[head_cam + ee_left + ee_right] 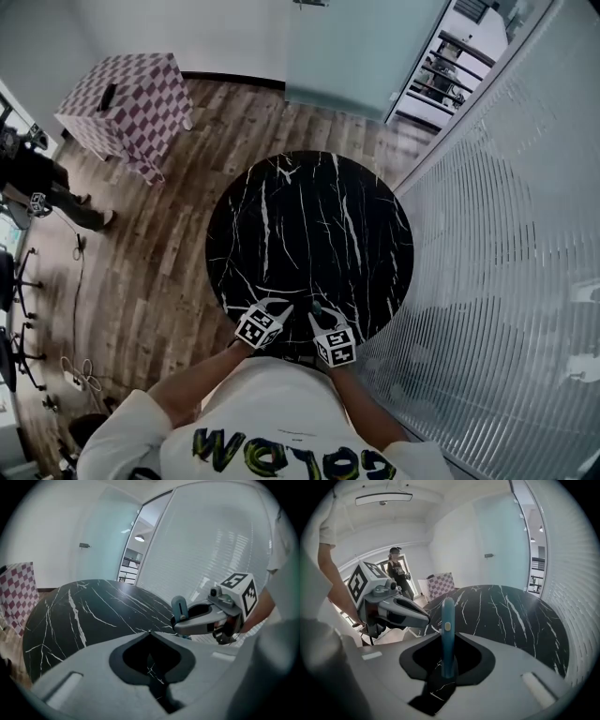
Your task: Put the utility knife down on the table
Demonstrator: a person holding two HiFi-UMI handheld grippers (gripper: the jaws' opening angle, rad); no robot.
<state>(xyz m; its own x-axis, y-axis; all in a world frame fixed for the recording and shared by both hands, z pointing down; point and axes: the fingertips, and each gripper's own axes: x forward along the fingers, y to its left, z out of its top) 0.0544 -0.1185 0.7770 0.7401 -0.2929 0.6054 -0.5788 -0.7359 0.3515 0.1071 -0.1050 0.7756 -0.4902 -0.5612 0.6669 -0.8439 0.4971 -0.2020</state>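
A round black marble table [309, 216] fills the middle of the head view. Both grippers hover side by side over its near edge. My right gripper [317, 311] is shut on a slim teal utility knife [448, 616], which stands upright between the jaws and sticks out beyond them. The left gripper view shows the same knife [179, 607] rising from the right gripper [185, 623]. My left gripper [150, 633] is shut, its tips meeting with nothing between them. It lies just left of the right gripper and appears in the right gripper view as the left gripper [425, 618].
A block draped in a red-and-white checked cloth [127, 98] stands at the far left on the wooden floor. A person [28, 178] stands at the left edge. A glass wall with blinds [506, 244] runs close along the table's right side. Cables [80, 375] lie on the floor.
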